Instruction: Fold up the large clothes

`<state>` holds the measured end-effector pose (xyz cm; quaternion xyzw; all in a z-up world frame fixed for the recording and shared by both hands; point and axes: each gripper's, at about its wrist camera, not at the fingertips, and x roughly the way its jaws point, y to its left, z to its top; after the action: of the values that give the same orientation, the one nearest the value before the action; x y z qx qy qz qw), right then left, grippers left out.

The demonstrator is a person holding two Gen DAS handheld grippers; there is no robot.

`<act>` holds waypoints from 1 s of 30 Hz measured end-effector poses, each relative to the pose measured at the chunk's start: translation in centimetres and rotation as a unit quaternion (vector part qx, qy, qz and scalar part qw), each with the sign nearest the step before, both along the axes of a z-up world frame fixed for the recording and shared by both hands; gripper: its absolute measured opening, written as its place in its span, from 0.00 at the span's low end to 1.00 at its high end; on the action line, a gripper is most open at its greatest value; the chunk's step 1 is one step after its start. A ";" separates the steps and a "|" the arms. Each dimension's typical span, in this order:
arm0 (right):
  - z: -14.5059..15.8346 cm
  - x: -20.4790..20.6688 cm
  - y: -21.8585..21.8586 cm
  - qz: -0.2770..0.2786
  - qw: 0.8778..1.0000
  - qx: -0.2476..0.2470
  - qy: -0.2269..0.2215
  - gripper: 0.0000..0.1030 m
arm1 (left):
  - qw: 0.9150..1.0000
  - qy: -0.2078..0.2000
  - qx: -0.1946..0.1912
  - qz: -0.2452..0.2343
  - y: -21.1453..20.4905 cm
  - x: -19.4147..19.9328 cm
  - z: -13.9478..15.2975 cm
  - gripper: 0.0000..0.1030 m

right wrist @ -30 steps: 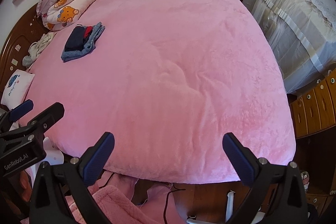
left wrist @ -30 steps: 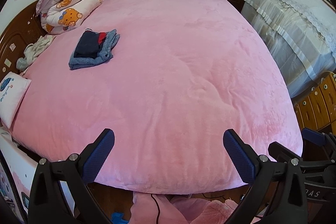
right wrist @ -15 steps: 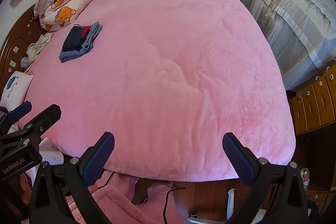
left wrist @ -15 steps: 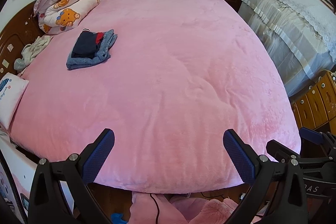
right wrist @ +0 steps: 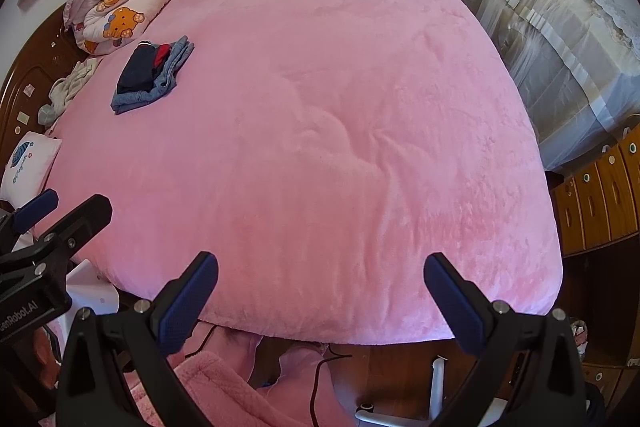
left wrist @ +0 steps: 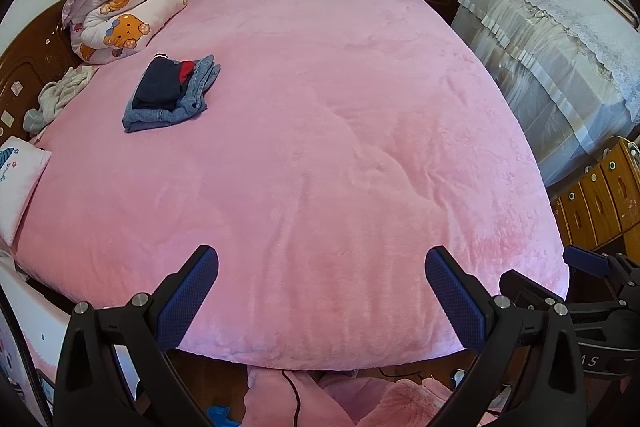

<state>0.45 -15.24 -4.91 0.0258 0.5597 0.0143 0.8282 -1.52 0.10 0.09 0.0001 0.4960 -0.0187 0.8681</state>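
A big bed under a pink plush cover [left wrist: 320, 155] fills both views, also the right wrist view [right wrist: 320, 147]. A folded pile of dark and denim clothes [left wrist: 170, 95] lies at its far left, also in the right wrist view [right wrist: 150, 75]. A fluffy pink garment [right wrist: 224, 387] lies on the floor below the bed's near edge, also in the left wrist view [left wrist: 344, 399]. My left gripper [left wrist: 321, 291] is open and empty above the near edge. My right gripper [right wrist: 321, 293] is open and empty beside it.
A rolled cartoon quilt [left wrist: 120, 19] and a crumpled pale cloth [left wrist: 56, 99] lie by the wooden headboard. A white pillow [left wrist: 16, 183] sits at left. Covered furniture [left wrist: 560, 59] and wooden drawers [left wrist: 600, 195] stand at right. A black cable [right wrist: 320, 379] runs on the floor.
Both grippers have drifted slightly, so the bed appears to shift a little in each view. Both stay open and empty.
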 end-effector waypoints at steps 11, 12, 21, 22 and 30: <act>0.0 0.1 -0.1 -0.001 1.000 0.000 0.000 1.00 | 1.000 -0.005 0.003 -0.006 -0.3 0.3 0.1 1.00; 0.0 0.1 -0.1 -0.001 1.000 0.001 0.000 1.00 | 1.000 -0.005 0.004 -0.007 -0.3 0.4 0.1 0.99; 0.0 0.2 -0.2 -0.001 1.000 0.000 0.000 1.00 | 1.000 -0.005 0.006 -0.012 -0.5 0.5 0.1 0.99; 0.0 0.3 -0.2 -0.001 1.000 0.000 0.000 1.00 | 1.000 -0.007 0.005 -0.014 -0.5 0.5 0.2 0.99; 0.0 0.3 -0.2 -0.001 1.000 0.000 -0.001 1.00 | 1.000 -0.011 0.008 -0.020 -0.6 0.6 0.3 0.99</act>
<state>0.73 -15.44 -4.92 0.0263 0.5591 0.0140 0.8286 -0.92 -0.49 0.39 0.0176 0.4868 -0.0319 0.8728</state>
